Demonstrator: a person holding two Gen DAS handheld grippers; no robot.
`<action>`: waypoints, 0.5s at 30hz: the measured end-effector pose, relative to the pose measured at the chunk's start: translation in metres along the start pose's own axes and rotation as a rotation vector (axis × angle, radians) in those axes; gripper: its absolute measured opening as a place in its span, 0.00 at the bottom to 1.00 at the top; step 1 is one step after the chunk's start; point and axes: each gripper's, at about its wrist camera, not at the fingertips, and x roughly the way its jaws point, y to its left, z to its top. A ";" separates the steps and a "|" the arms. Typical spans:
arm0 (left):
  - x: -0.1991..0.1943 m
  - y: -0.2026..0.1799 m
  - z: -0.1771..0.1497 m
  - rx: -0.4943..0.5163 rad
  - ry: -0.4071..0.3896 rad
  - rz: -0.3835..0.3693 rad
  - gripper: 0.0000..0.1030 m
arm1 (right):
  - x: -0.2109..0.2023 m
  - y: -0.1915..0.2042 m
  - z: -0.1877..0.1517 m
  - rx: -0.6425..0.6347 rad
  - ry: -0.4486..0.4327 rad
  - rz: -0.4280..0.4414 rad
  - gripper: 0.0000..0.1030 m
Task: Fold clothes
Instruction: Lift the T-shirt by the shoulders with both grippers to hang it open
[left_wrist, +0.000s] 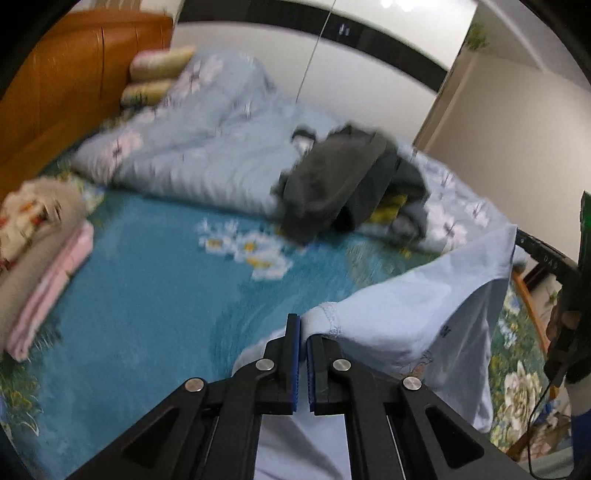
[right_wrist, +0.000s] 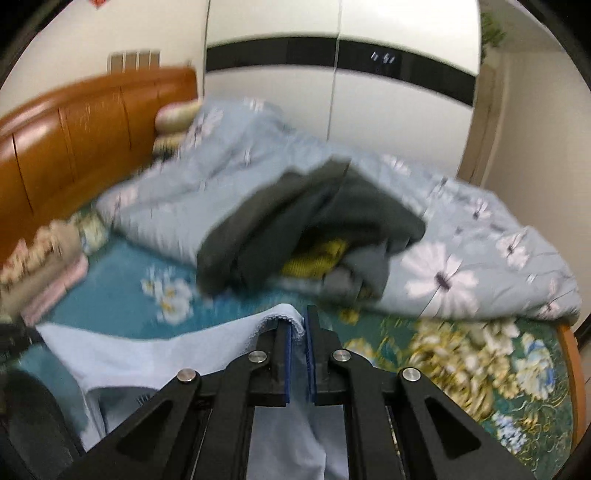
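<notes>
a teal floral bed fills the scene, with a rumpled pale blue quilt at its far side and a dark clothes heap on it. a light blue garment hangs near, stretched between both tongs: left gripper and right gripper each pinch its hem.

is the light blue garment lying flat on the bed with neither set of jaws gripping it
No: the left gripper and the right gripper each pinch an edge of the light blue garment, which is lifted off the bed.
</notes>
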 end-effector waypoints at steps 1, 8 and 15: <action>-0.009 -0.006 0.006 0.014 -0.023 -0.003 0.03 | -0.013 -0.003 0.009 0.009 -0.033 -0.003 0.06; -0.095 -0.061 0.044 0.192 -0.212 -0.005 0.03 | -0.118 -0.016 0.060 0.033 -0.277 -0.024 0.06; -0.166 -0.098 0.041 0.300 -0.331 -0.010 0.03 | -0.194 -0.031 0.065 0.068 -0.409 -0.022 0.06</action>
